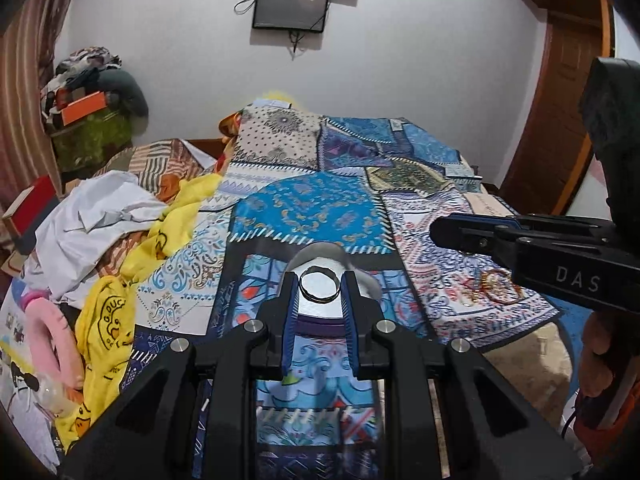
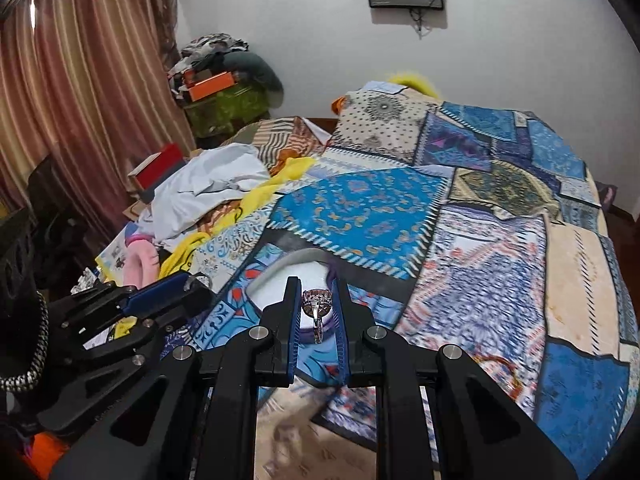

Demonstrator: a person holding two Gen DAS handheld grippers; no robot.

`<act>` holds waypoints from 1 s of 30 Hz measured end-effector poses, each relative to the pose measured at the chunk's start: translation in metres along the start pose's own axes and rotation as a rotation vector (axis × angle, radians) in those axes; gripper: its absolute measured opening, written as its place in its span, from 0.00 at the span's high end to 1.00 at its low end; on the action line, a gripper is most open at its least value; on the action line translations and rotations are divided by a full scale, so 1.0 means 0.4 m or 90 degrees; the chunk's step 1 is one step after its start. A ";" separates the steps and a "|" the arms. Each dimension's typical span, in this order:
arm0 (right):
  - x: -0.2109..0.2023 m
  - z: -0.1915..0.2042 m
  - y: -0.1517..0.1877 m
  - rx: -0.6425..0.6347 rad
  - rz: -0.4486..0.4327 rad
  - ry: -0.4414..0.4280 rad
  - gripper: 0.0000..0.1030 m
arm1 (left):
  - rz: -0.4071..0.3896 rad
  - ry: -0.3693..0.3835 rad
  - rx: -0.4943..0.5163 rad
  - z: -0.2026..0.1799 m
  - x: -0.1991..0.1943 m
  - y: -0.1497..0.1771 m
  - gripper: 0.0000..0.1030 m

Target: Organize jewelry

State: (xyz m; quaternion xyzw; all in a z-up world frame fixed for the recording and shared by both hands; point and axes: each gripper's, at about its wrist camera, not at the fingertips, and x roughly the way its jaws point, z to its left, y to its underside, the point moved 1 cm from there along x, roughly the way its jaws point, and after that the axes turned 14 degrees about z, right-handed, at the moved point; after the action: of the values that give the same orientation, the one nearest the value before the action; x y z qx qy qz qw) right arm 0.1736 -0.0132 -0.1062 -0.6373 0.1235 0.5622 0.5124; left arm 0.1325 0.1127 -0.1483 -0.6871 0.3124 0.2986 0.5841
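Both grippers hold jewelry above the patchwork bedspread (image 1: 308,208).
Left gripper (image 1: 320,286) clamps a bangle (image 1: 320,287); right gripper (image 2: 317,304) pinches a stone ring (image 2: 317,306).

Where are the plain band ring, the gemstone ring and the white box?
plain band ring (image 1: 320,284), left wrist view, its hoop.
gemstone ring (image 2: 317,299), right wrist view, its stone setting.
white box (image 2: 280,284), right wrist view, its interior.

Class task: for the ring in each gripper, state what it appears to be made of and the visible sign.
Band ring in the left gripper: probably dark metal, since it is thin with a dull sheen. Stone ring in the right gripper: apparently polished silvery metal with bright glints, holding a brownish, glassy-looking stone; real or imitation cannot be told.
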 end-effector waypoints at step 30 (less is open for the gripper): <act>0.113 0.013 -0.084 -0.001 0.068 -0.040 0.80 | 0.064 0.024 -0.010 0.047 0.141 -0.029 0.79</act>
State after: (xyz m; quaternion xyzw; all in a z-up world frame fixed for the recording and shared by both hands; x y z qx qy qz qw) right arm 0.2102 0.0249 -0.1264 -0.6124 0.1406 0.6082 0.4850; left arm 0.1760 0.1281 -0.1875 -0.6807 0.3549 0.3170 0.5570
